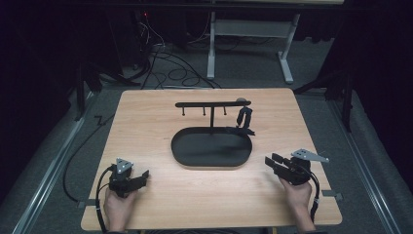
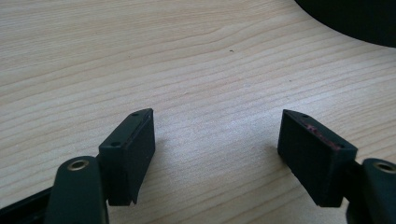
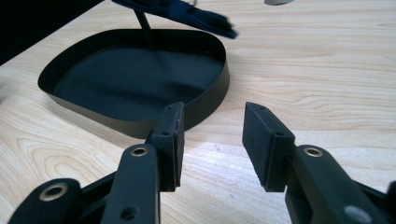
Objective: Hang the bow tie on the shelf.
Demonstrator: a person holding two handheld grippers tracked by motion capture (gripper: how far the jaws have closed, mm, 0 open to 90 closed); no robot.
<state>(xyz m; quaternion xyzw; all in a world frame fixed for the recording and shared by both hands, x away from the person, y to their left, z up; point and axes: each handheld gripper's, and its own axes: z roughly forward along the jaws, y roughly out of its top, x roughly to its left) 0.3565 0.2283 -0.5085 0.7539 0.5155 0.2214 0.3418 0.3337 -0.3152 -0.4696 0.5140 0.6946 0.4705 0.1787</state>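
Centrally placed: black oval tray (image 1: 211, 148) with T-shaped rack (image 1: 213, 104), long axis across wooden table (image 1: 146, 195). Dark strap-like item (image 1: 244, 118) hung at rack's right end, nearer right gripper (image 1: 273, 161). Left gripper (image 1: 142, 175) farther. Both gaping, empty. Path unobstructed.

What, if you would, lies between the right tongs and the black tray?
Nothing: bare wooden table separates the open right tongs from the tray, as the right gripper view shows.
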